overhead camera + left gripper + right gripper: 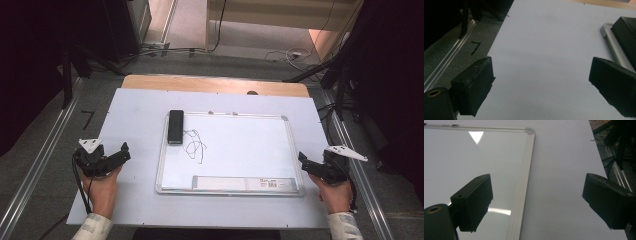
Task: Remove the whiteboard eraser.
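A whiteboard [240, 150] in a silver frame lies flat in the middle of the table. It bears a black scribble [194, 145], and a black eraser [175, 126] rests on its upper left corner. My left gripper [124, 152] is held left of the board, open, with nothing between its jaws. The left gripper view has that gripper [541, 75] over bare table, with the board's frame [611, 45] and the eraser [627, 32] at the right. My right gripper [304, 162] hovers at the board's right edge, open and empty. In its own view, the right gripper [537, 195] straddles the frame [524, 185].
A white sheet [135, 200] covers the table, and bare wood [215, 84] shows at the far edge. A label strip [245, 183] runs along the board's near side. Aluminium rails [45, 145] flank the table on the floor. Cables and black stand legs [345, 85] lie beyond.
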